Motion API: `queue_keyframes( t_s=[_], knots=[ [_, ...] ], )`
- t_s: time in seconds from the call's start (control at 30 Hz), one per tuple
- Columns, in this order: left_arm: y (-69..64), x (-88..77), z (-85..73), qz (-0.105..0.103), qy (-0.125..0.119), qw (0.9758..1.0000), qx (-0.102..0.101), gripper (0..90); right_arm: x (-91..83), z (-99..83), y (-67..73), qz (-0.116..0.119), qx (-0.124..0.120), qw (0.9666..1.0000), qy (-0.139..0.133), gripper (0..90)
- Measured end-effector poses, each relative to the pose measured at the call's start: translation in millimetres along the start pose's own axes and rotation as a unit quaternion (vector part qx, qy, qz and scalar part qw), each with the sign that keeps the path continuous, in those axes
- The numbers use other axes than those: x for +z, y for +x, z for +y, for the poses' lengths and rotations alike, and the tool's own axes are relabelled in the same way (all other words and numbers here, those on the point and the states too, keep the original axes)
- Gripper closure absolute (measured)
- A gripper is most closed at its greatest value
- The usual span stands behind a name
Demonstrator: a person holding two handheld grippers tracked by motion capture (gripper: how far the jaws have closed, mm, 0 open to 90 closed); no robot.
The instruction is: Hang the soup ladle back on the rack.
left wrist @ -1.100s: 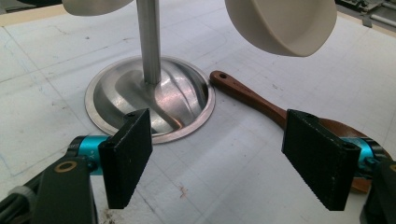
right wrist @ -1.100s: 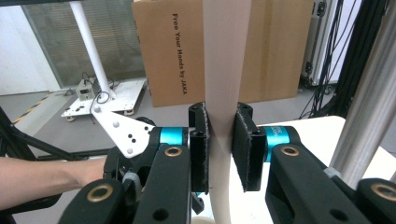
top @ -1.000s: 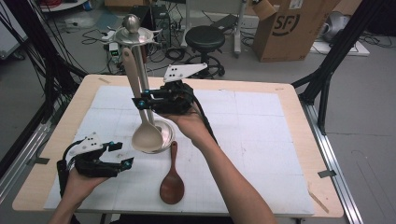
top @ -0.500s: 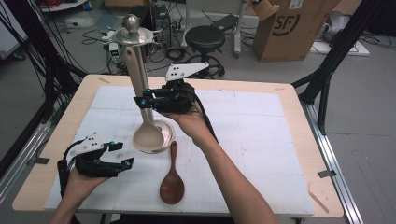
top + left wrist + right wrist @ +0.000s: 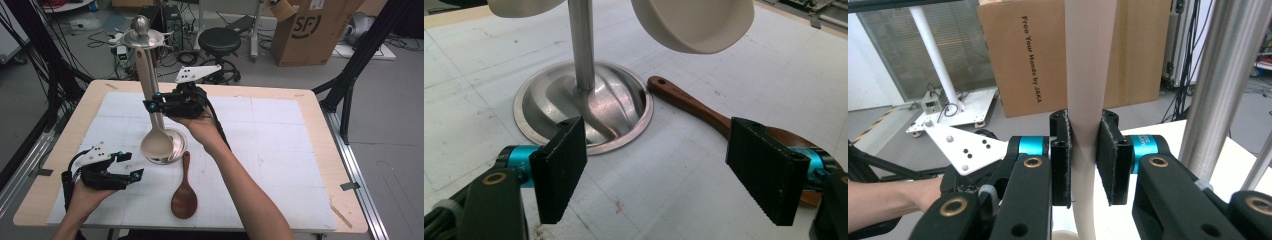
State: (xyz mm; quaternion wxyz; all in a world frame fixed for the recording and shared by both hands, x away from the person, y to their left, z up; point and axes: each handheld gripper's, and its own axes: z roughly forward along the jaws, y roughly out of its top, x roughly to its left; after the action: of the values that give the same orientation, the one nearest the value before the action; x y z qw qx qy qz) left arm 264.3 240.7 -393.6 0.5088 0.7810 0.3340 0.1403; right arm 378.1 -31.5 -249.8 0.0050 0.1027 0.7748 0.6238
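I am looking down on the counter (image 5: 310,115), which is carrying a white gridded mat (image 5: 280,150). On the mat a steel utensil stand (image 5: 172,145) is rising from its round base to a knobbed top. I am holding the right gripper (image 5: 156,104) beside the stand's pole, its jaws pinching the handle of a pale cream rice spoon (image 5: 156,144); the spoon is hanging upright, bowl down, just above the base. A dark brown wooden spoon (image 5: 183,197) is lying flat on the mat, its handle tip near the base. I am resting the left gripper (image 5: 131,167) low near the counter's left front, jaws spread and gripping nothing.
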Motion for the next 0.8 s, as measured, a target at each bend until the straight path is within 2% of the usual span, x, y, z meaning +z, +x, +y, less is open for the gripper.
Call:
queue_keyframes(
  t_s=[0.37,0.8],
  knots=[
    [-0.5,0.8,-0.2,0.001,0.001,1.0,0.0,25.1,0.0,-1.3,-3.2,-0.013,0.005,0.9999,0.0,75.4],
    [-0.3,0.6,-0.2,0.001,0.002,1.0,0.003,25.1,-10.1,-0.8,-3.9,-0.03,0.006,0.9995,0.002,67.0]
  ],
)
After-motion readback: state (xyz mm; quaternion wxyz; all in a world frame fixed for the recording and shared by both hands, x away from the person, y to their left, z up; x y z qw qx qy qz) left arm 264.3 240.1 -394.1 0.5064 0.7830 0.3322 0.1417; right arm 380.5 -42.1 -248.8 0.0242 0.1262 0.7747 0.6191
